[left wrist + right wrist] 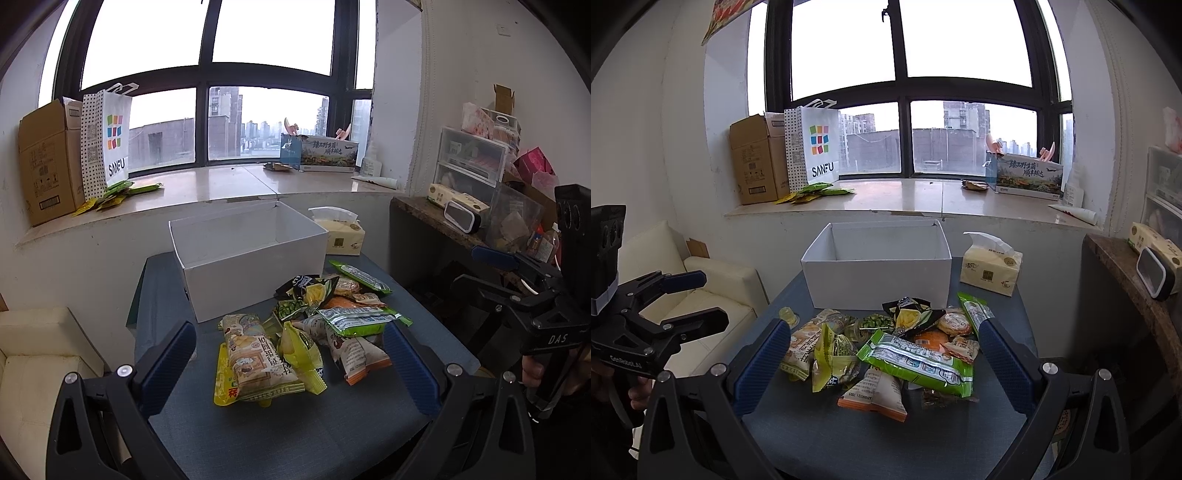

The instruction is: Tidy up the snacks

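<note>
Left wrist view: left tool (291, 350) wide, holding nothing, above snack pile (314, 332) on blue tabletop (295, 435). White box (247, 258) stands open just behind pile. Right tool (882, 354) likewise wide, unladen; tissue pack (991, 271) beside box.

Big window (905, 92); white walls (701, 147); cream sofa (713, 291)

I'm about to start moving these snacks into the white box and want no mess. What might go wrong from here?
1. The snack pile overlaps heavily; gripping the long green packet on top may drag neighbours along.
2. Some packets lie near the front of the table, so a nudge could push them off.
3. The white box looks light and empty; a bump from either open tool might slide it toward the tissue pack.
</note>
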Tool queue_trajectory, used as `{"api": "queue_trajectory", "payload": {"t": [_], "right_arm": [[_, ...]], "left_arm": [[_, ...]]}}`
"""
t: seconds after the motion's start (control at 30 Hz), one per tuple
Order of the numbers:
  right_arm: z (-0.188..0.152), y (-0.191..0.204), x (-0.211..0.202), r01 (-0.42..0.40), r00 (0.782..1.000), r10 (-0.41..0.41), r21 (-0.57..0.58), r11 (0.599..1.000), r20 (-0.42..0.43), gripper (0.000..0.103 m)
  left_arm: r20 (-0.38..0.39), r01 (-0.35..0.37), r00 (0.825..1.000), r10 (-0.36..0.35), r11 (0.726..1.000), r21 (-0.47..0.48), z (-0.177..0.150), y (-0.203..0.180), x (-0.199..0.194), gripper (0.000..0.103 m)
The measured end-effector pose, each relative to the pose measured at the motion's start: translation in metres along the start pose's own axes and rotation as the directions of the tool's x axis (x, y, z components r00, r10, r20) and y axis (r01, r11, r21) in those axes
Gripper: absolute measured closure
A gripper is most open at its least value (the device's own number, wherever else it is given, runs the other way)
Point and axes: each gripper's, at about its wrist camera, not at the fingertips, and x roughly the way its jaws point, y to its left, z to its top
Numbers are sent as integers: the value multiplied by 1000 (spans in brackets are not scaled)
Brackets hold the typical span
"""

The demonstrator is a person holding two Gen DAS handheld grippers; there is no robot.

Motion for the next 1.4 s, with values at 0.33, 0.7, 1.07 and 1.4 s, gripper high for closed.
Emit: {"api": "queue_trajectory", "payload": {"t": [0.33,0.7,1.07,1.4], "right_arm": [[-8,-56,50,-79,992,88,89,993,-96,0],[-14,-187,222,-30,914,121,234,972,-387,0],[-35,-203,289,-64,832,219,305,950,-509,35],[-13,-193,220,-120,905,237,322,939,-353,39]], "left_arm": [[24,41,999,-40,998,-47,-4,11,0,0],[-18,74,997,-76,994,-81,-19,19,21,0],[-45,101,993,-108,984,-145,-28,35,34,0],[-69,96,992,-109,981,-170,-32,42,44,0]]}}
